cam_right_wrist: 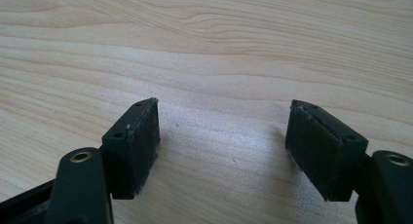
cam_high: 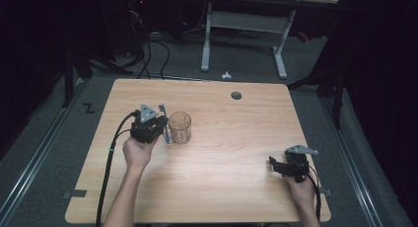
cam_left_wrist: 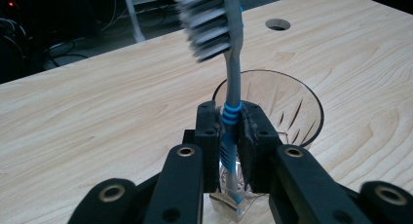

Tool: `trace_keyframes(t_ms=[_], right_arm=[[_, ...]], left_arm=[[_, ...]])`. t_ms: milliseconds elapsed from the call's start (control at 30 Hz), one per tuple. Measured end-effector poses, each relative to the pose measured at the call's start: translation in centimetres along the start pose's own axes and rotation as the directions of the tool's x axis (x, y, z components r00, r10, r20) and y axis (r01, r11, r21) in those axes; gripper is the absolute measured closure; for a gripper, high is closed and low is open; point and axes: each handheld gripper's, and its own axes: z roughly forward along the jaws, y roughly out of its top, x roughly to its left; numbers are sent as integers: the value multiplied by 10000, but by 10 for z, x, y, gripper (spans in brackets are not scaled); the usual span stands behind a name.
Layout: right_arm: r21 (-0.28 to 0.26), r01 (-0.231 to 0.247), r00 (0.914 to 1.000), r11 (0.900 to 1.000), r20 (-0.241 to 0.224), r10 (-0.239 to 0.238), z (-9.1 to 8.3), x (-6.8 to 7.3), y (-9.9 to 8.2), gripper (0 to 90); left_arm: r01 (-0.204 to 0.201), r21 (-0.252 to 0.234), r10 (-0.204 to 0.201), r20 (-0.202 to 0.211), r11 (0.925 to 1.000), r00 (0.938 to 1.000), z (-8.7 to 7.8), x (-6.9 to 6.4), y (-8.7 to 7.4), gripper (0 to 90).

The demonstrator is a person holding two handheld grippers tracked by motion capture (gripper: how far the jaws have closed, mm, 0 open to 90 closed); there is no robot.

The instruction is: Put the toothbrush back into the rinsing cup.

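toothbrush [cam_left_wrist: 233,87] | clamped in left tool [cam_left_wrist: 230,136] | beside glass [cam_left_wrist: 287,107] rim

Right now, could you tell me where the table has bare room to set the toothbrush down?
The light wooden table is bare between the clear cut-glass tumbler and the open right tongs, and along the far edge near the round cable hole. It is crowded only where the left tongs grip the grey-and-blue toothbrush beside the tumbler.
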Motion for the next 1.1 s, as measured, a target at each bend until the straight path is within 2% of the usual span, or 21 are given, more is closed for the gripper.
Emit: trace_keyframes(t_ms=[667,867,1100], right_arm=[[-2,2,10000,10000,-1,-2,0,0,0,287],[-2,3,10000,10000,0,-3,0,0,0,287],[4,-2,10000,10000,-3,2,0,0,0,287]], left_arm=[[-129,207,128,53,9997,9999,5,-4,-4,794],[162,150,-165,153,9998,9997,6,-2,-9,792],[243,190,-248,260,9995,9994,5,-1,-9,779]])
